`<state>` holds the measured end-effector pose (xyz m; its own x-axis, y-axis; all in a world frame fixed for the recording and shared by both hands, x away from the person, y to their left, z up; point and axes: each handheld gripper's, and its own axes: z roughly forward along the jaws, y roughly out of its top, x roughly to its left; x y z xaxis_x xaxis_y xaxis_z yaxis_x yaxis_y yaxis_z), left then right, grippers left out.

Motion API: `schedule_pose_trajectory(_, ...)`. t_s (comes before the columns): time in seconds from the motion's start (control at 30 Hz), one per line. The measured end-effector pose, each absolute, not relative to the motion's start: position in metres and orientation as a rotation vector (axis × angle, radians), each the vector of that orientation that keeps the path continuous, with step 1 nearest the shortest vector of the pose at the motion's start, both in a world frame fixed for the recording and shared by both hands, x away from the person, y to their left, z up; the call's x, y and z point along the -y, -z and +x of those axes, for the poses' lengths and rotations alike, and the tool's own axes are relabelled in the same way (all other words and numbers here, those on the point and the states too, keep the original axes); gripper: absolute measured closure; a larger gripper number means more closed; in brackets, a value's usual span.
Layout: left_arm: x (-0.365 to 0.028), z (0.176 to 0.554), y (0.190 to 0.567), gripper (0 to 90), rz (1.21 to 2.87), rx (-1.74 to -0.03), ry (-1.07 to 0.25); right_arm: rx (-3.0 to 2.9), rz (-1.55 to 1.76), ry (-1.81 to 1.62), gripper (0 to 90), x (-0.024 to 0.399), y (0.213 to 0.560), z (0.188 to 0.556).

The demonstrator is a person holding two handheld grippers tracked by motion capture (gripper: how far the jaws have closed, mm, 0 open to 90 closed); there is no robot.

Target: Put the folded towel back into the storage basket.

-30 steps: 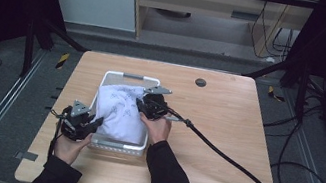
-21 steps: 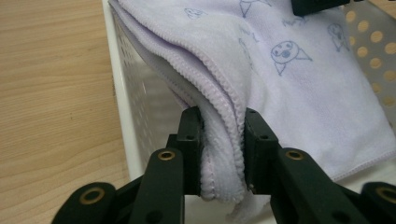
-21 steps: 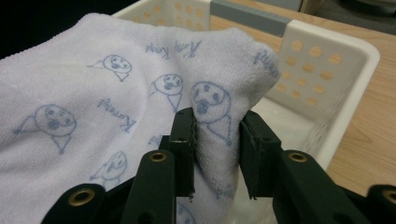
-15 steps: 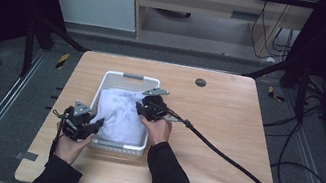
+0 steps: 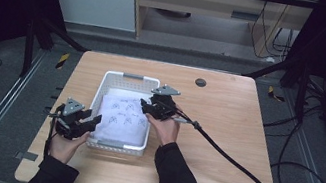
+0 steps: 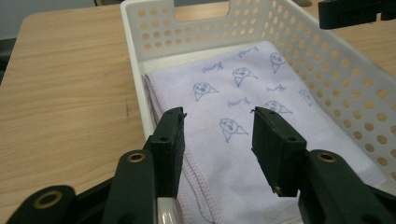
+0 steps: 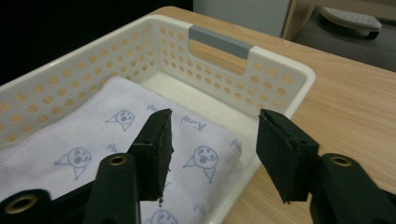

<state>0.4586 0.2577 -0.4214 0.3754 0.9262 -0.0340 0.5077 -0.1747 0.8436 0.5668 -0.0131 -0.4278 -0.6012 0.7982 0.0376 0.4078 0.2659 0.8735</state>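
The wooden surface (image 5: 224,133) carries a white perforated basket (image 5: 129,76), which I take as the landmark. The basket stands near the middle of the surface, a little toward the person's left, with its short grey-handled ends toward and away from the person.

Inside the basket a folded pale lilac cloth (image 5: 125,118) with small printed faces lies flat on the bottom. It covers most of the floor of the basket, and a bare strip remains at the far end.

The left tool (image 5: 81,125) is at the near left corner of the basket, above its rim. Its jaws have just been opening; they now stand apart over the edge of the cloth and hold nothing.

The right tool (image 5: 148,107) is above the right wall of the basket. Its jaws have also just been opening; they are apart and empty, over the corner of the cloth.
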Motion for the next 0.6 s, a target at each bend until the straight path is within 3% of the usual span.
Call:
schedule_pose_trajectory(0.3, -0.260, 0.455, 0.417, 43.9, 1.808, -1.207, -0.631, -2.107, 1.069, -1.303, 26.4, 0.044, 0.412, 0.554)
schedule_pose_trajectory(0.6, -0.267, 0.449, 0.417, 32.9, 1.800, -1.156, -0.639, -2.126, 1.065, -1.304, 16.5, 0.085, 0.410, 0.527)
